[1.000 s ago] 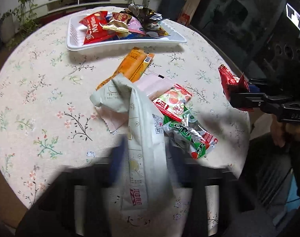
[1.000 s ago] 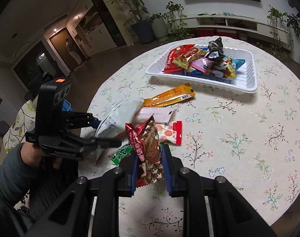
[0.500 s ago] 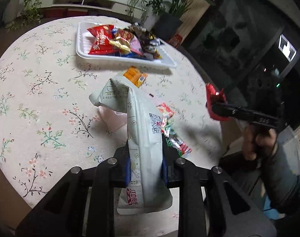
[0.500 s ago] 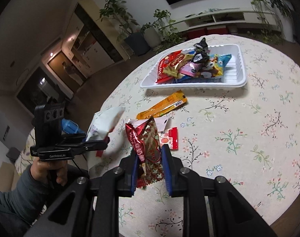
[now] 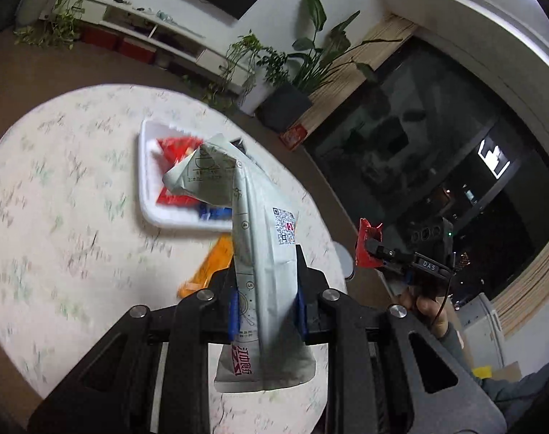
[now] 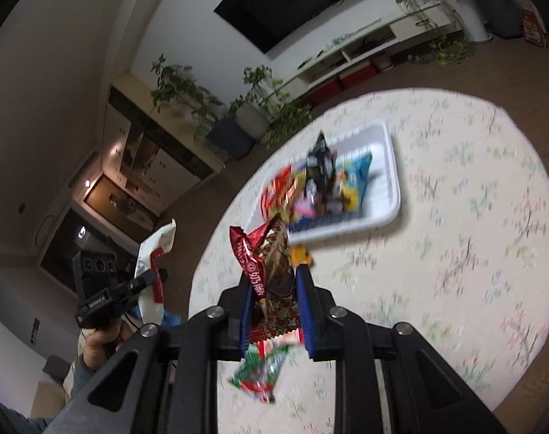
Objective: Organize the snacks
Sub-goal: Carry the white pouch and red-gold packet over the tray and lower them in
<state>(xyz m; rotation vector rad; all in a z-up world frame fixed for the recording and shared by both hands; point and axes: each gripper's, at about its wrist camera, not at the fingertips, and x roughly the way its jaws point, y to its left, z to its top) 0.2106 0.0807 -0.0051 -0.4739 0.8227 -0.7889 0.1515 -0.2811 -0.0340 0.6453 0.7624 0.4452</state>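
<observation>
My left gripper (image 5: 265,289) is shut on a long pale grey-green snack pouch (image 5: 256,235) and holds it high above the round table. My right gripper (image 6: 274,300) is shut on a dark red patterned snack packet (image 6: 270,267), also lifted high. The white tray (image 5: 146,181) holds several snack packets; it also shows in the right wrist view (image 6: 390,166). An orange packet (image 5: 211,267) lies on the table below the tray. A green and red packet (image 6: 263,369) lies on the table under my right gripper. Each gripper shows in the other's view, left (image 6: 144,282) and right (image 5: 379,253).
The round table has a floral cloth (image 6: 455,253) and its edge drops off to a brown floor. Potted plants (image 5: 292,72) and a low white shelf (image 6: 364,50) stand beyond the table. A dark window wall (image 5: 419,162) is at the right.
Both grippers have risen well above the table with their packets still held. The views now tilt up and take in the room; the table looks smaller and blurred.
</observation>
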